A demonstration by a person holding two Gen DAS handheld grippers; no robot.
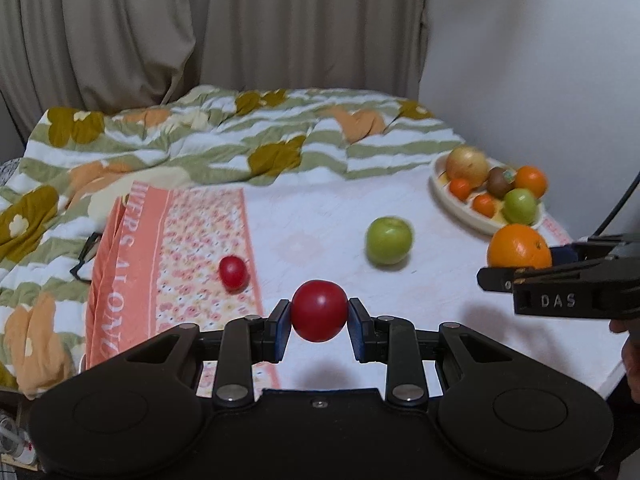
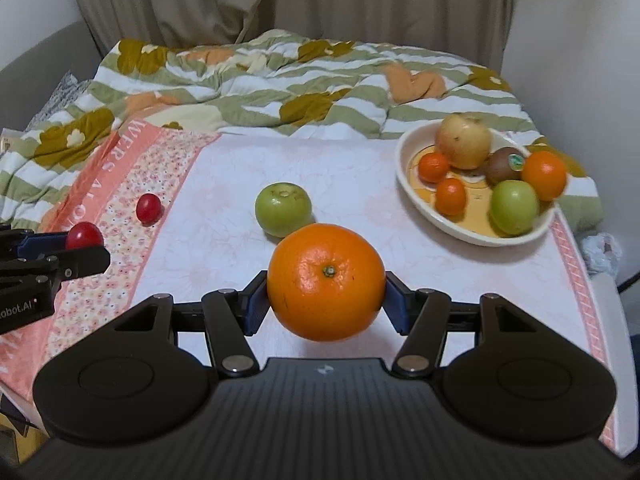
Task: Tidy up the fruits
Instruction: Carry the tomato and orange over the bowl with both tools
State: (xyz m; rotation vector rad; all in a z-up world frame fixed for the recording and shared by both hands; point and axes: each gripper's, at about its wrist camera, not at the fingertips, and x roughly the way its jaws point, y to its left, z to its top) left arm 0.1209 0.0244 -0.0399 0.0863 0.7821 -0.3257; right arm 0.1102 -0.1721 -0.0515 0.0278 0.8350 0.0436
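My left gripper [image 1: 319, 316] is shut on a small red fruit [image 1: 319, 310] and holds it above the table. My right gripper [image 2: 326, 298] is shut on a large orange [image 2: 326, 280], also held off the surface. From the left wrist view, the orange [image 1: 519, 247] and right gripper [image 1: 516, 270] hang at the far right. In the right wrist view the left gripper [image 2: 82, 246] with the red fruit [image 2: 84, 236] shows at the left edge. A green apple [image 2: 283, 210] and a second small red fruit [image 2: 148, 208] lie on the table.
A cream bowl [image 2: 404, 156] at the back right holds several fruits: a pale apple, a kiwi, oranges and a green apple. A pink floral towel [image 1: 180, 264] covers the table's left side. A rumpled flowered blanket [image 1: 180, 136] lies behind. Curtains hang at the back.
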